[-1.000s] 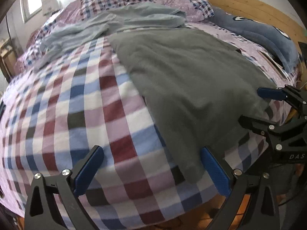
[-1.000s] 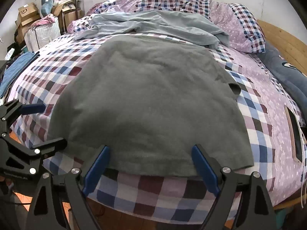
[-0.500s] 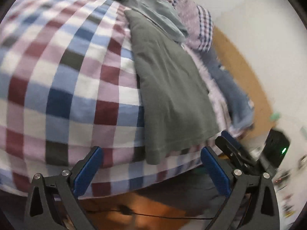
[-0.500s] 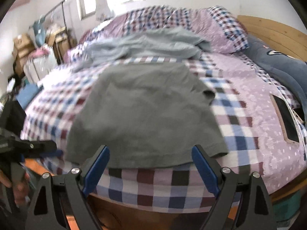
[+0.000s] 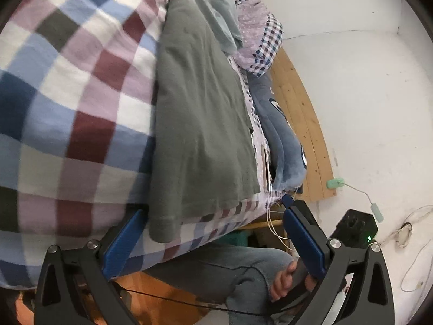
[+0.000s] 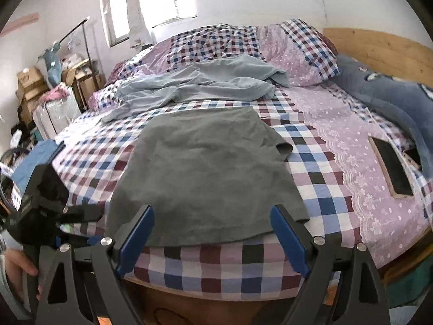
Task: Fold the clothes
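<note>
A dark grey T-shirt (image 6: 205,168) lies flat on the checked bed cover (image 6: 311,162), its hem along the near edge of the bed. My right gripper (image 6: 212,211) stands open just above that hem, touching nothing. In the left wrist view the picture is rolled on its side. There my left gripper (image 5: 213,211) is open at the bed's edge, and the grey shirt's (image 5: 200,108) near corner hangs between its fingers, close to the left pad but not pinched. The left gripper (image 6: 92,226) also shows at the shirt's left corner in the right wrist view.
A crumpled light blue garment (image 6: 211,81) lies beyond the grey shirt, before the pillows. A phone in a case (image 6: 392,168) and a blue plush (image 6: 392,97) lie at the right by the wooden headboard (image 6: 379,48). Boxes (image 6: 29,81) stand at the left. A person's hand (image 5: 284,279) shows low.
The left gripper has rolled sideways and dropped to the shirt's near corner at the bed's edge. The right gripper has risen and drawn back, showing more of the bed. Both stay open.
</note>
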Available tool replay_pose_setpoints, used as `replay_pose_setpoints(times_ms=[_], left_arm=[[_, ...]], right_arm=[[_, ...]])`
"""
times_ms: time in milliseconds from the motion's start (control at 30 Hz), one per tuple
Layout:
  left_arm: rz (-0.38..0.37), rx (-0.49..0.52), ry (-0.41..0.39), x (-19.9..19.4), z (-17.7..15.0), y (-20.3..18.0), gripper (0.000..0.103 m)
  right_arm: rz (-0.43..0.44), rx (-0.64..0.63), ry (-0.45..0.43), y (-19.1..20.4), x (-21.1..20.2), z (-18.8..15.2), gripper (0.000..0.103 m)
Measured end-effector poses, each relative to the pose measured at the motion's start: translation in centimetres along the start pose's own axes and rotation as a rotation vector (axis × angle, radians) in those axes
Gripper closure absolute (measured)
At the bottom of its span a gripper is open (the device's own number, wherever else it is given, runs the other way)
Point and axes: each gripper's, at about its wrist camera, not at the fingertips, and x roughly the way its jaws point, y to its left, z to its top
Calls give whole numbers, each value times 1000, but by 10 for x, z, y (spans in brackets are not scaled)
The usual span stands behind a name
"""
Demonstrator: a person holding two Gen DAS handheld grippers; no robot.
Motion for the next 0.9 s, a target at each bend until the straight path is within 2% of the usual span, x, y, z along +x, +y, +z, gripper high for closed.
replay_pose_setpoints(times_ms=[67,100,133,233,300,367,433,500,733,900], left_arm=[[-16,-17,5,2,1,2,2],[-28,-30,0,1,2,3,6],[-40,-43,-5,0,3,3,15],[-50,-62,-7,-1,4,3,33],[-46,-74,-2,1,3,4,36],[-33,-89,3,3,3,8,45],[-12,-114,12,3,4,13,62],[0,-147,24,2,5,21,73],[-37,-164,29,-5,5,24,93],[-82,-168,21,-13,7,21,97]], right_arm=[[-4,-57,-11,12,-3,-4,13],[-2,-81,-14,16,-4,-5,13],[3,-110,-13,21,-3,-7,13],[-6,-211,-19,41,0,-13,13],[-14,-295,-33,56,2,-17,13],[-30,-374,-51,70,3,-22,13],[-41,-451,-63,83,6,-28,13],[-48,-518,-68,94,11,-34,13],[-113,-813,-118,130,23,-62,13],[-165,-956,-139,144,38,-75,13]])
